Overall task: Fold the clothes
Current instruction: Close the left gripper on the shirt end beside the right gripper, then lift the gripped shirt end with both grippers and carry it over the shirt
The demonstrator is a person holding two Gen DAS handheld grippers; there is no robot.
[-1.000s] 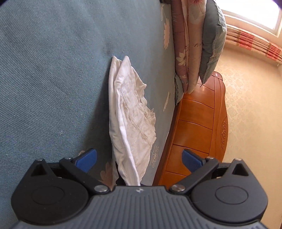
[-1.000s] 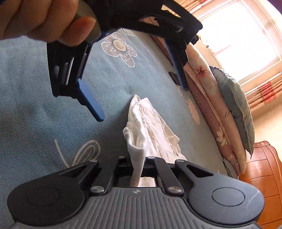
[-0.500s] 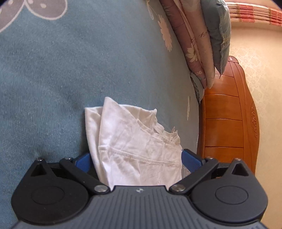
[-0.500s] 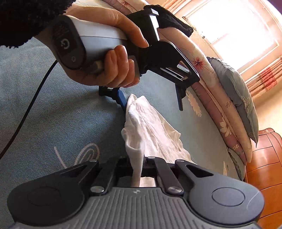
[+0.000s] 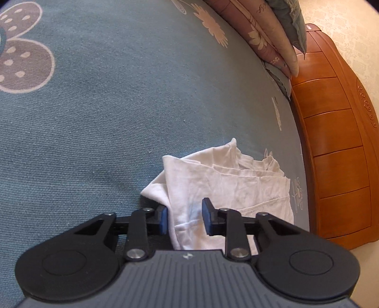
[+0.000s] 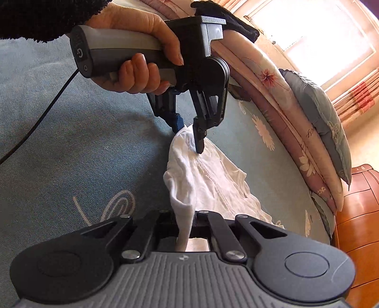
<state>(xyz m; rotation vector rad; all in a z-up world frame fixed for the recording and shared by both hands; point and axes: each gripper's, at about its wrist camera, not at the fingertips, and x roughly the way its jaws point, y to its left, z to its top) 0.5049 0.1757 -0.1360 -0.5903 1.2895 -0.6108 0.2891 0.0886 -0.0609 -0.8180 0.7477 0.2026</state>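
Garments: one white garment, crumpled, lying on the blue bedspread near the wooden headboard.
Grippers: two, one in each hand.
Hands seen: one, the person's left hand, wrapped around the grey handle of its gripper, with a dark fuzzy sleeve above it.
Left gripper: jaws part-way apart, about a fold of cloth wide; the blue pads straddle the garment's edge farthest from the headboard; the left pad touches the cloth, while a small gap shows at the right pad, so it is around the cloth and not yet clamped.
Right gripper: jaws drawn tight together on a bunched strip of the same garment, which rises between them; this end is lifted off the bedspread.
Pillows and quilts: a stack of about three against the headboard, well apart from the garment.
Cables: one black cable trailing across the bedspread, on the side away from the headboard.
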